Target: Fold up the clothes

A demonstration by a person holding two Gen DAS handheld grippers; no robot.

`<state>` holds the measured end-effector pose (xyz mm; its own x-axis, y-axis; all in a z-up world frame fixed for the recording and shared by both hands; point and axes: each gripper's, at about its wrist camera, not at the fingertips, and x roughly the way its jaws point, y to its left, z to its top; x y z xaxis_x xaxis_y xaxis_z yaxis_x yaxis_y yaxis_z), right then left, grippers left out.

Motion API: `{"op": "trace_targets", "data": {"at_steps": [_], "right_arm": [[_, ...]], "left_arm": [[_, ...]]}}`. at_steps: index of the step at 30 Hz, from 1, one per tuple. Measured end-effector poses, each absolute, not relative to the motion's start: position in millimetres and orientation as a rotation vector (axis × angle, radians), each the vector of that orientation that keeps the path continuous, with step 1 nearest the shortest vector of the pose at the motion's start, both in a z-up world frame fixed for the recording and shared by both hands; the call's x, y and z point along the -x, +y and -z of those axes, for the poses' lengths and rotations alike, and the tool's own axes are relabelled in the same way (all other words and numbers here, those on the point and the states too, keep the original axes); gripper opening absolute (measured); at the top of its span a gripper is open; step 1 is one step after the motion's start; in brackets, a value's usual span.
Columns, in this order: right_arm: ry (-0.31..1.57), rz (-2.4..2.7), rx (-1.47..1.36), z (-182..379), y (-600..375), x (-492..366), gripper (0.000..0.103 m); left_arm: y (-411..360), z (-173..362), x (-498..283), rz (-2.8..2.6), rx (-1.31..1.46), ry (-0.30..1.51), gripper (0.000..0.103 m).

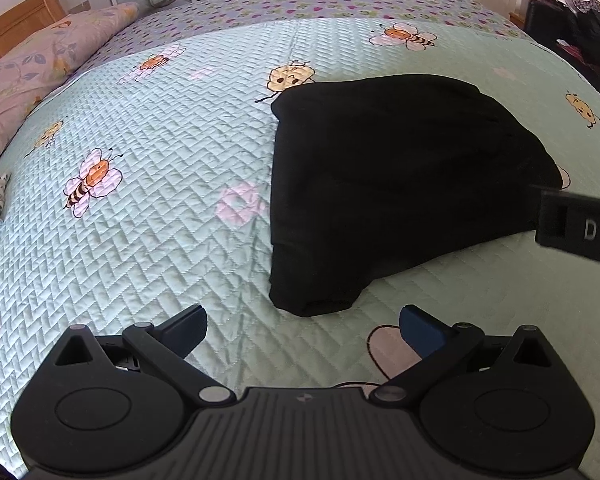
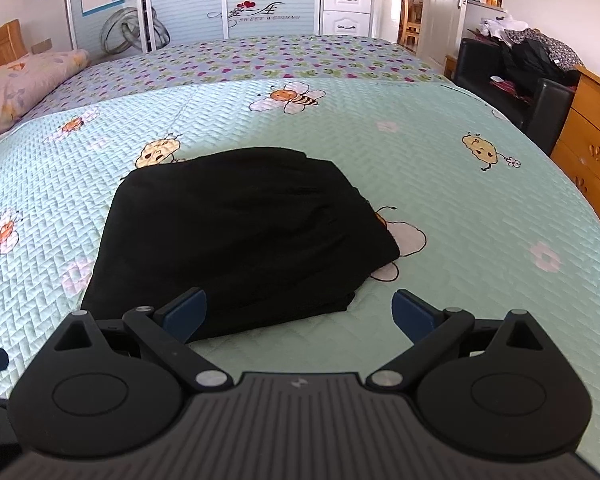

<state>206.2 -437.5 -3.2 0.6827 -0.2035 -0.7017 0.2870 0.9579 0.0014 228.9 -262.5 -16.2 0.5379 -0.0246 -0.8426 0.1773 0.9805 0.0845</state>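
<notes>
A black garment (image 1: 388, 184) lies folded into a compact block on the pale green quilted bedspread (image 1: 140, 200). It also shows in the right wrist view (image 2: 240, 240). My left gripper (image 1: 302, 334) is open and empty, just short of the garment's near corner. My right gripper (image 2: 300, 316) is open and empty; its left fingertip (image 2: 186, 314) overlaps the garment's near edge, and the jaws hold nothing. Part of the right gripper's body (image 1: 580, 228) shows at the right edge of the left wrist view, beside the garment.
A floral pillow (image 2: 20, 88) lies at the far left by the wooden headboard. A black armchair (image 2: 516, 92) piled with clothes and a wooden dresser (image 2: 592, 148) stand right of the bed. Wardrobe doors (image 2: 220, 4) stand beyond it.
</notes>
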Motion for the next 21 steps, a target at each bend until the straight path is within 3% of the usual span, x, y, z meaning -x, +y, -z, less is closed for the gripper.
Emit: {"op": "trace_targets", "data": {"at_steps": [11, 21], "right_arm": [[0.795, 0.314, -0.193, 23.0, -468.4, -183.8, 0.099], [0.702, 0.018, -0.735, 54.5, -542.9, -158.0, 0.099]], "left_arm": [[-240.3, 36.8, -228.9, 0.101, -0.127, 1.035, 0.102], [-210.4, 39.9, -247.3, 0.303, 0.088, 1.053, 0.102]]}}
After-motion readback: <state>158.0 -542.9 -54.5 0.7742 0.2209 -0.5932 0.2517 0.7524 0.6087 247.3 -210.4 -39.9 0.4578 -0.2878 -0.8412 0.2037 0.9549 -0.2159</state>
